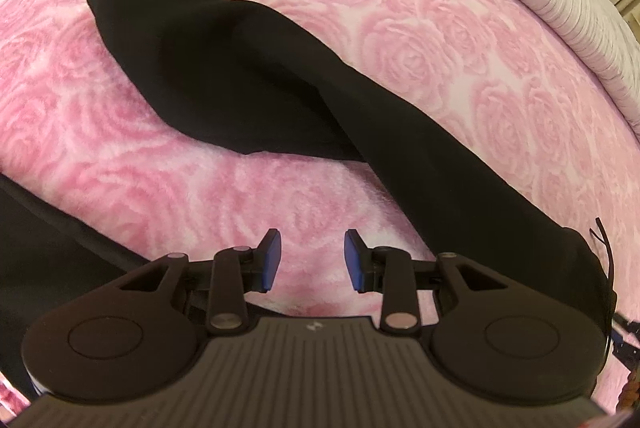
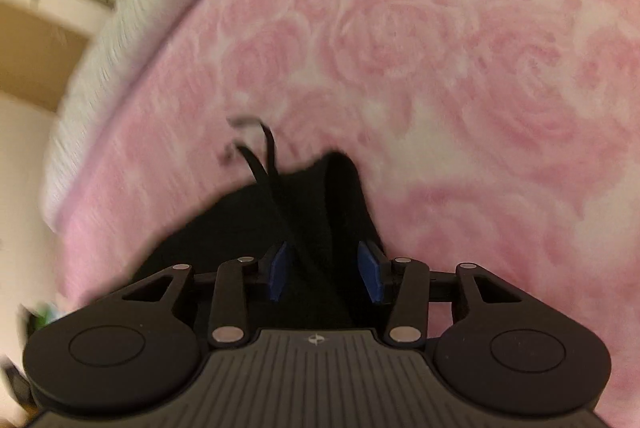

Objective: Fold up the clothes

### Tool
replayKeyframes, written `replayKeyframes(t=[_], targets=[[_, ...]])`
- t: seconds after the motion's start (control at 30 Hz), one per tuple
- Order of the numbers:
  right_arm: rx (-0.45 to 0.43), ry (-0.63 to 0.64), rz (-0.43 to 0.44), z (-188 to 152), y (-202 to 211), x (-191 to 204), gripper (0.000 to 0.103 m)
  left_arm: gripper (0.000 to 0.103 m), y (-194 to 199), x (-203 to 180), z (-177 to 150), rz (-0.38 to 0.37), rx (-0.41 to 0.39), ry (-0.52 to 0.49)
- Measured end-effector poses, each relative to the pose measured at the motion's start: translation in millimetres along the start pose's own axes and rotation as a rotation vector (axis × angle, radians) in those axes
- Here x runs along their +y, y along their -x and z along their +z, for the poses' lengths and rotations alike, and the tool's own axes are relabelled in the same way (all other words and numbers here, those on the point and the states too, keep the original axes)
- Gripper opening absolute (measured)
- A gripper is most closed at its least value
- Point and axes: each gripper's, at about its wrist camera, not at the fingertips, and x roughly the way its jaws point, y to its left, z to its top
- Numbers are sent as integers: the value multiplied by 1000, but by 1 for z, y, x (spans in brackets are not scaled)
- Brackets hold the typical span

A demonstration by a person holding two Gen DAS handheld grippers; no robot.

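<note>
Your right gripper (image 2: 325,270), jaws parted around but not clamping the long black cloth garment's (image 1: 248,76) drawstring end, sits nearer than your open, empty left gripper (image 1: 312,260), the garment's length running away to the upper left.

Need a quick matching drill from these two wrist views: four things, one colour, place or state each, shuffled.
Things:
1. black garment
2. blanket
3. left gripper
4. drawstring

Descriptions:
A. pink rose pattern
B. open, over bare blanket
C. lying partly folded over itself
D. thin black cords sticking out at the garment's end

Pairs: 1-C, 2-A, 3-B, 4-D
</note>
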Motion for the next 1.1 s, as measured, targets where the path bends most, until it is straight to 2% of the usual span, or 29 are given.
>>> replayKeyframes(t=[0.07, 0.1, 0.13, 0.17, 0.23, 0.3, 0.4, 0.43, 0.5, 0.53, 0.6, 0.63, 0.67, 0.7, 0.77, 0.93, 0.97, 1.0, 1.03, 1.07, 1.1], targets=[[-17, -72, 45, 5, -4, -9, 45, 29, 0, 0, -1, 0, 4, -1], [-8, -110, 63, 8, -8, -14, 42, 29, -1, 0, -2, 1, 6, 0], [5, -125, 62, 11, -13, -16, 35, 29, -2, 0, -2, 1, 9, 1], [17, -132, 60, 12, -17, -18, 20, 29, -3, -1, -2, 0, 12, 3], [12, -122, 62, 14, -18, -15, 21, 29, -6, -3, -3, -1, 17, 0], [-50, -48, 40, 14, -14, -2, 20, 29, -6, -5, -3, -3, 17, -8], [-215, -56, -53, 15, 9, -4, 20, 29, -6, -7, -1, -4, 13, -13], [-241, -74, -122, 17, 14, -10, 20, 29, -7, -8, 1, -4, 12, -12], [-189, -44, -173, 21, 18, -15, 21, 29, -7, -9, 3, -5, 8, -17], [-143, 19, -186, 23, 18, -6, 22, 29, -7, -10, 5, -4, 6, -22], [-62, 219, -211, 24, 11, 28, 30, 29, -9, -13, 7, 3, 5, -28], [-42, 301, -195, 24, 8, 45, 41, 29, -11, -14, 8, 2, 6, -25], [-38, 354, -178, 24, 3, 59, 60, 29, -12, -16, 9, -1, 6, -23], [-33, 401, -164, 25, -3, 71, 65, 29, -12, -18, 10, -7, 5, -25], [-13, 451, -155, 30, -20, 87, 65, 29, -11, -23, 10, -22, 4, -37], [62, 438, -171, 37, -72, 90, 65, 29, -9, -26, 11, -35, -2, -49], [71, 433, -181, 36, -80, 90, 62, 29, -9, -24, 11, -32, -4, -43], [67, 434, -203, 34, -86, 89, 53, 29, -8, -21, 11, -27, -5, -36], [56, 424, -219, 34, -88, 88, 23, 29, -7, -18, 10, -22, -6, -29], [45, 413, -236, 34, -91, 87, 8, 29, -6, -16, 10, -18, -7, -23], [37, 408, -237, 34, -90, 87, 7, 29, -5, -13, 10, -14, -9, -21]])
